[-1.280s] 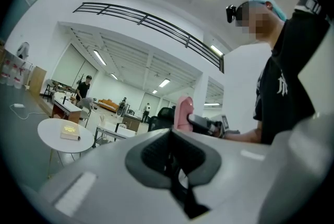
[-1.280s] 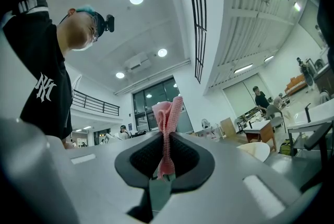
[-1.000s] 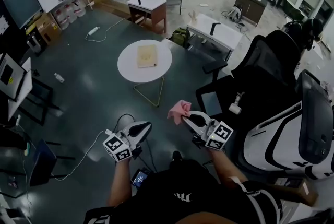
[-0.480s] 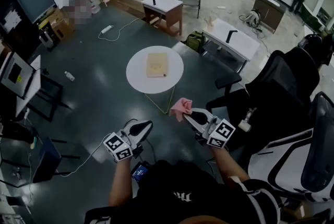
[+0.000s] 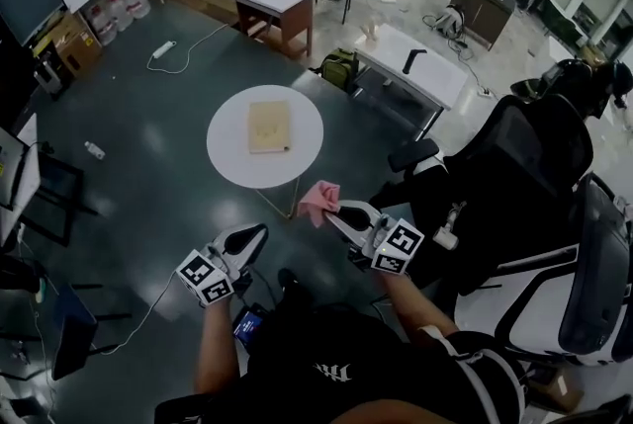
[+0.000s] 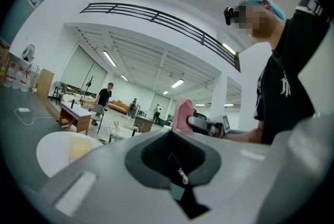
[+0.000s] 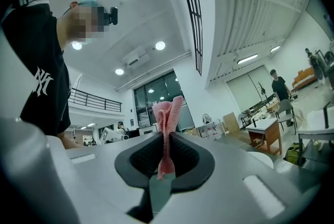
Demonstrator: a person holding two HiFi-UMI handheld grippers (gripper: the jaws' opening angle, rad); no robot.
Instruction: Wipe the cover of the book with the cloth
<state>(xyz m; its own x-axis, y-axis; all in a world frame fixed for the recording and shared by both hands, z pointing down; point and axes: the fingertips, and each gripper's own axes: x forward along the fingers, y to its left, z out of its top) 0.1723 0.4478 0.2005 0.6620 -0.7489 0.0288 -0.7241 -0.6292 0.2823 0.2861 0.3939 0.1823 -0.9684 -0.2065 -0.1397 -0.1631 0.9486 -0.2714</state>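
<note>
Well, over on the left, the left gripper (image 5: 256, 233) is held out ahead of the person's body. Its jaws are pressed together with nothing between them, and its marker cube faces up toward the head camera.

Beyond it stands a round white table (image 5: 232, 165) on a thin wire frame, on the dark floor. The book (image 5: 269, 126), with a pale tan cover, lies flat near the middle of the tabletop, a little closer to the far edge than to the near one. Nothing touches it, and both grippers are short of the table's near edge.

To the right of the left gripper, the right gripper (image 5: 332, 211) is clamped on the pink cloth (image 5: 318, 198). Its jaws pinch a fold of the fabric, and the rest bunches up past the tips. From above, the cloth sits just off the table's near right edge, clear of the tabletop and well apart from the book.

Further right a black office chair (image 5: 534, 150) stands close beside the person. Behind the round table are a white desk (image 5: 410, 56) and a smaller wood-sided desk (image 5: 272, 2), with a green bag (image 5: 339, 68) on the floor between them.
</note>
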